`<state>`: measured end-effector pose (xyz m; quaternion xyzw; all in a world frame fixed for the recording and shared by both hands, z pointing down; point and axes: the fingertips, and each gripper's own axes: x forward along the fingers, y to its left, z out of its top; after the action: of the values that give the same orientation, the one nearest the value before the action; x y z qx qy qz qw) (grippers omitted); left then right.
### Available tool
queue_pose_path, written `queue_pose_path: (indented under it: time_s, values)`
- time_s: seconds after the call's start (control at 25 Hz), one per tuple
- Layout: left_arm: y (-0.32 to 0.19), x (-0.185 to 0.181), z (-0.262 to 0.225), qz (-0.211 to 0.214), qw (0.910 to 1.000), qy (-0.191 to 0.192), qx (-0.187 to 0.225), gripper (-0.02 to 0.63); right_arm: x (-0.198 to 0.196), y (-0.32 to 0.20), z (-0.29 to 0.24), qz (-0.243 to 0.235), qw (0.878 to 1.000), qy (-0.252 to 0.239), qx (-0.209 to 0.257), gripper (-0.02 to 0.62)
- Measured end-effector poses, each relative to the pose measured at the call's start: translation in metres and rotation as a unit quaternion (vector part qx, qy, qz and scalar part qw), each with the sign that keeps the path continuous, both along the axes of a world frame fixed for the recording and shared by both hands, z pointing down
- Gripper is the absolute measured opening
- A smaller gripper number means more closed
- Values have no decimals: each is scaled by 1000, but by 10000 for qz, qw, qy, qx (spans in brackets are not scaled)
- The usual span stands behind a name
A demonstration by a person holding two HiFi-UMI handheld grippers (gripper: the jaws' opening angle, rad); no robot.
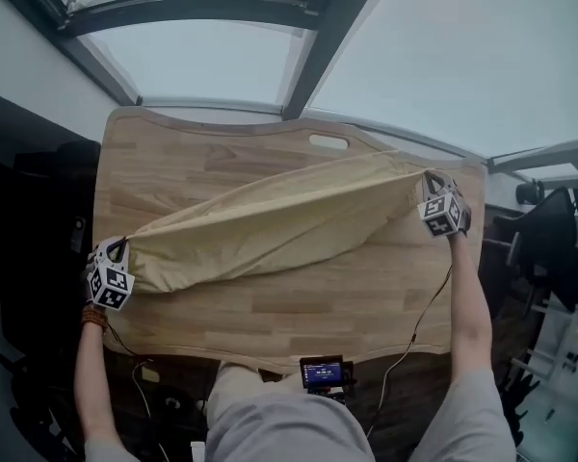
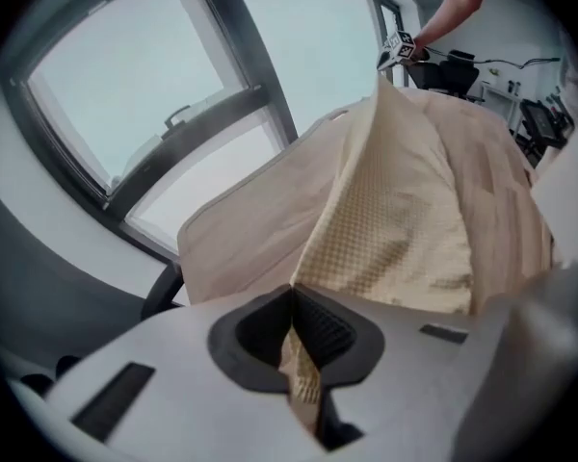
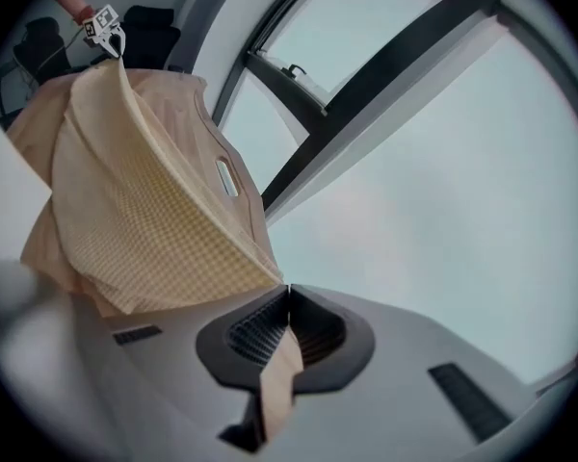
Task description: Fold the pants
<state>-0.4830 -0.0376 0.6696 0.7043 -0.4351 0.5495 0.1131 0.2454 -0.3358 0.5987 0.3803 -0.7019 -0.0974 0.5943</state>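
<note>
Pants (image 1: pixel 270 224) hang stretched over the wooden table (image 1: pixel 193 162), running from eight o'clock to two o'clock in the head view. The left gripper (image 1: pixel 117 250) is clamped on one end and the right gripper (image 1: pixel 430 181) on the other (cloth pinched in both). Judged best: hold even tension, then lay the sagging edge down square, untwisted.

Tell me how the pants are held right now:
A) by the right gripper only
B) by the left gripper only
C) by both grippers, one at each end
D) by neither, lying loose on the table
C: the left gripper and the right gripper each pinch cloth of the pants, which stretch between them.
</note>
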Motion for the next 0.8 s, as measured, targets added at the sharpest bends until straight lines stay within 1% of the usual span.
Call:
queue_pose_path:
  time_s: [0.08, 0.24, 0.32, 0.36, 0.4, 0.44, 0.52, 0.56, 0.6, 0.64, 0.68, 0.72, 0.76, 0.8]
  values:
    - [-14, -6, 20, -156, 9997, 13, -178, 9, -14, -30, 27, -18, 9998, 80, -163, 8]
    - [-26, -17, 49, -691, 9969, 112, -369, 9, -45, -67, 67, 127, 9988, 220, -415, 8]
    - [-27, -20, 54, -930, 9947, 285, -335, 9, -50, -73, 94, 255, 9971, 337, -638, 9]
    - [-27, -24, 54, -1103, 9925, 464, -264, 27, -50, -73, 106, 351, 9959, 362, -748, 11]
    - [-26, -31, 50, -1356, 9881, 703, -161, 79, -51, -73, 112, 454, 9954, 329, -775, 11]
    - [-25, -41, 44, -1686, 9809, 969, -28, 133, -51, -74, 114, 555, 9958, 209, -698, 12]
    - [-20, -64, 19, -2421, 9593, 1387, 432, 232, -52, -73, 108, 831, 9948, -361, -476, 14]
    - [-15, -74, 3, -2729, 9483, 1437, 746, 235, -52, -67, 104, 978, 9919, -708, -397, 15]
    - [-7, -80, -12, -2929, 9407, 1360, 1044, 233, -50, -59, 100, 1112, 9882, -1006, -301, 42]
    - [3, -80, -22, -2999, 9381, 1171, 1278, 233, -47, -48, 93, 1266, 9837, -1265, -163, 116]
    - [15, -73, -29, -2957, 9402, 912, 1425, 233, -45, -35, 86, 1437, 9780, -1515, -17, 107]
    - [26, -60, -30, -2839, 9451, 661, 1476, 223, -44, -20, 80, 1549, 9725, -1737, 82, 106]
    - [37, -40, -26, -2683, 9514, 494, 1429, 201, -45, -2, 80, 1512, 9706, -1871, 110, 102]
    - [45, -17, -17, -2531, 9576, 431, 1303, 180, -47, 16, 87, 1336, 9730, -1883, 46, 84]
